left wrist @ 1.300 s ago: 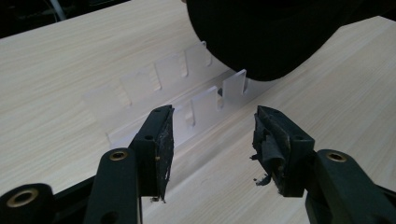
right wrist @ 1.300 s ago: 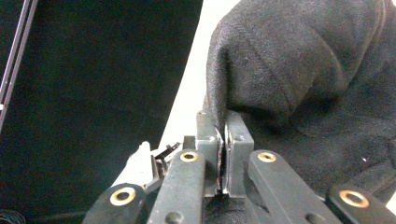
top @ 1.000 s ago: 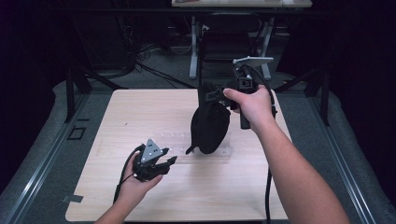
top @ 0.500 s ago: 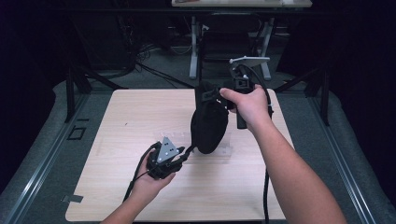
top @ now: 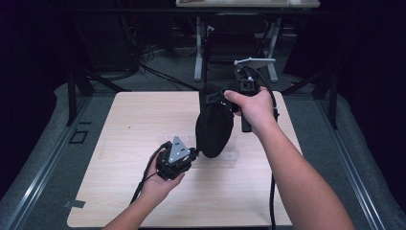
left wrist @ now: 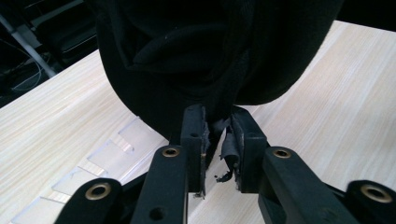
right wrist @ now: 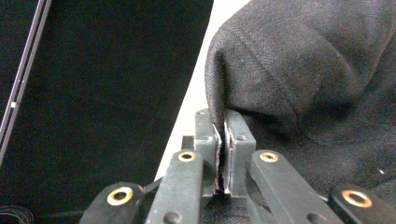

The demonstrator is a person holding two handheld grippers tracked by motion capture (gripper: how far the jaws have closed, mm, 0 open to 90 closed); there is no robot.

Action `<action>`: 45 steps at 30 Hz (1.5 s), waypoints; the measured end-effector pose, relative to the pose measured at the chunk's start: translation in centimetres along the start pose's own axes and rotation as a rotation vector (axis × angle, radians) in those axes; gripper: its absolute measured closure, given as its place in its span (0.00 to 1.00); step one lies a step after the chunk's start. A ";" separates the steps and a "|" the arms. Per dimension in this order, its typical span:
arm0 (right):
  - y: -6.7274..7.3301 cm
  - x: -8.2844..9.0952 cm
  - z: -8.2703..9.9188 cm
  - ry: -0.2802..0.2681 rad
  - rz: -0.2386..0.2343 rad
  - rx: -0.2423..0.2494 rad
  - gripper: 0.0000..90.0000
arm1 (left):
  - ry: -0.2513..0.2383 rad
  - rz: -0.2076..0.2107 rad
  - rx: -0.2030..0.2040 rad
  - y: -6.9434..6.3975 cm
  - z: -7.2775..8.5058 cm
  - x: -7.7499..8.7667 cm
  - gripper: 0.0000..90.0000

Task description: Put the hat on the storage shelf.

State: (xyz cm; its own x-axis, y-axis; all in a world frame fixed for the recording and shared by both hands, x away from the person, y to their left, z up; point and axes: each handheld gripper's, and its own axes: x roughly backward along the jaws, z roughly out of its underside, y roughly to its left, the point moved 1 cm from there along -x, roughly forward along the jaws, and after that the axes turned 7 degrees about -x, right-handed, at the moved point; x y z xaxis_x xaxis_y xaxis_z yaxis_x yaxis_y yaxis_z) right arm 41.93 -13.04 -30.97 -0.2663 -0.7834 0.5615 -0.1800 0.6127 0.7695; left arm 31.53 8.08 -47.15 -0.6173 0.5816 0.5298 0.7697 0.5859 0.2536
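At centre frame, the left gripper (top: 190, 155) has just been closing and pinches only the black cloth's (top: 214, 125) bottom tip, which might slip out; the right gripper (right wrist: 221, 140) is clamped on its top fold.

A black woollen cloth bag (top: 214, 128) hangs above the light wooden surface (top: 119, 124), between the two tools. The right hand-held gripper (top: 229, 98) sits at its top, farther back; the left hand-held gripper (top: 194, 154) sits at its bottom, nearer the person. A clear plastic sheet (left wrist: 100, 156) lies on the surface under the left hand-held gripper.
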 end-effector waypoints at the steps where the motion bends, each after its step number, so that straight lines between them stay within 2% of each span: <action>1: 0.1 -0.1 0.0 0.002 -0.003 0.000 0.94 | -0.002 0.001 0.003 0.0 0.1 0.0 0.90; 6: 0.2 0.1 0.0 0.011 -0.008 0.008 0.90 | -0.010 0.001 0.013 0.1 0.4 0.1 0.92; 7: 0.3 0.3 0.0 0.005 -0.010 0.011 0.85 | -0.012 0.000 0.014 0.1 0.4 0.1 0.92; 9: 0.4 0.4 0.0 -0.002 -0.020 0.007 0.84 | -0.012 -0.001 0.012 0.1 0.4 0.2 0.92; 12: 1.1 1.1 0.1 -0.029 -0.025 0.048 0.81 | -0.007 -0.012 -0.006 0.1 0.5 0.2 0.93; 15: 1.2 1.4 0.1 -0.035 -0.024 0.048 0.81 | -0.001 -0.019 -0.004 0.2 0.7 0.3 0.94; 19: 0.9 2.1 0.1 -0.042 -0.006 0.053 0.81 | 0.004 -0.023 0.008 0.5 1.1 0.5 0.94; 21: 0.6 2.4 0.1 -0.044 0.014 0.052 0.81 | 0.002 -0.017 0.028 0.7 1.6 0.6 0.94; 28: -0.1 2.9 0.1 -0.056 0.019 0.038 0.81 | 0.008 -0.027 0.029 0.8 2.6 0.6 0.94; 33: -0.9 3.5 0.1 -0.068 0.022 0.025 0.81 | 0.031 -0.026 0.050 1.1 3.6 0.4 0.94; 34: -1.0 3.5 0.1 -0.069 0.024 0.023 0.81 | 0.049 -0.030 0.043 1.2 3.9 0.3 0.94; 35: -1.2 3.7 0.1 -0.069 0.027 0.020 0.81 | 0.072 -0.030 0.065 1.1 4.7 -0.1 0.94; 36: -1.3 3.8 0.1 -0.072 0.029 0.017 0.81 | 0.062 -0.003 0.038 1.5 5.1 -0.2 0.94; 37: -1.3 3.8 0.1 -0.072 0.029 0.017 0.81 | 0.062 -0.003 0.038 1.5 5.1 -0.2 0.94; 38: -1.4 3.9 0.1 -0.074 0.027 0.017 0.81 | 0.059 -0.001 0.047 1.6 5.4 -0.1 0.94; 39: -1.5 4.0 0.1 -0.071 0.030 0.015 0.81 | 0.052 -0.011 0.091 1.6 5.8 0.0 0.94; 44: -1.7 4.1 0.1 -0.076 0.033 0.012 0.81 | 0.043 -0.011 0.113 1.7 6.2 0.0 0.94; 45: -1.8 4.1 0.2 -0.081 0.034 0.013 0.80 | 0.038 -0.008 0.132 1.9 6.4 0.0 0.93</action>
State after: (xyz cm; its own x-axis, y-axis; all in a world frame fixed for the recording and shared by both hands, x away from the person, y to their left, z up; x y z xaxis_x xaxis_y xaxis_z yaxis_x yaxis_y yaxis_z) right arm 41.01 -17.36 -30.12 -0.3481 -0.7512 0.5607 -0.1818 0.6409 0.7458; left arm 31.94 12.78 -51.82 -0.6145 0.5563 0.5594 0.7353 0.6608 0.1506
